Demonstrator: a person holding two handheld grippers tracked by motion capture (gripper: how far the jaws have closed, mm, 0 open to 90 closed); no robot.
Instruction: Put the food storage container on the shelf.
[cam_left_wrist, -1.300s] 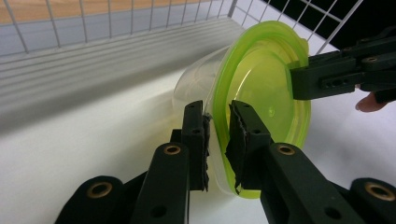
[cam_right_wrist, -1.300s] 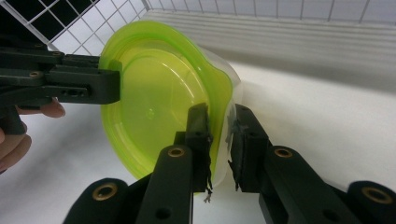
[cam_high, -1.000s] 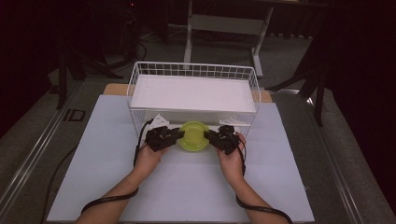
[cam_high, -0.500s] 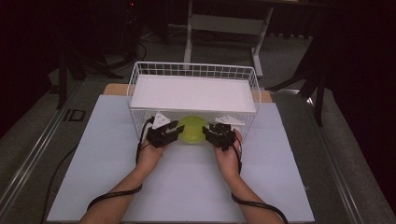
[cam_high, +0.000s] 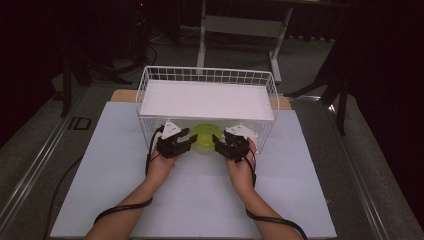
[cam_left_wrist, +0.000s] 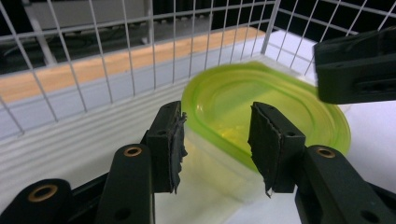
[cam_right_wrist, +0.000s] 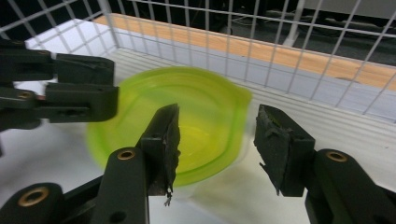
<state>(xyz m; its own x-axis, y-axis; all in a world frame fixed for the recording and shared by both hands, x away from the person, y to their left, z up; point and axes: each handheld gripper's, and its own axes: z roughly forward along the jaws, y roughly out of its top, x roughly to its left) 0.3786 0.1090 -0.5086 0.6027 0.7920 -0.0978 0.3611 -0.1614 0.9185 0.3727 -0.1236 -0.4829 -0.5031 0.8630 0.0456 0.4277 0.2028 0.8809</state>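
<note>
1. The translucent lime-green plastic bowl (cam_high: 202, 139) is sitting on the white table mat (cam_high: 115, 165), in the lower level of the white wire basket rack (cam_high: 207, 76), beneath the rack's flat white shelf (cam_high: 207, 100) and just inside its open front.
2. The left gripper (cam_high: 186, 138) is flanking the bowl's left rim and the right gripper (cam_high: 219, 141) its right rim, both reaching in from the person's side, so the bowl is lying directly between them.
3. In the left gripper view the left gripper's jaws are standing partly apart, having just been opening; the bowl's rim (cam_left_wrist: 261, 112) is lying between and beyond the pads, which are no longer pressing on it.
4. In the right gripper view the right gripper's jaws are likewise spread about halfway, having just been opening, with the bowl's edge (cam_right_wrist: 187, 121) sitting by the left pad and the right pad hanging free.
5. The bowl's oval looks to be running left to right, across the rack's mouth.
6. Neither hand is nearer; both seem equally placed, so the next move is likely a straight pull-back toward the person.
</note>
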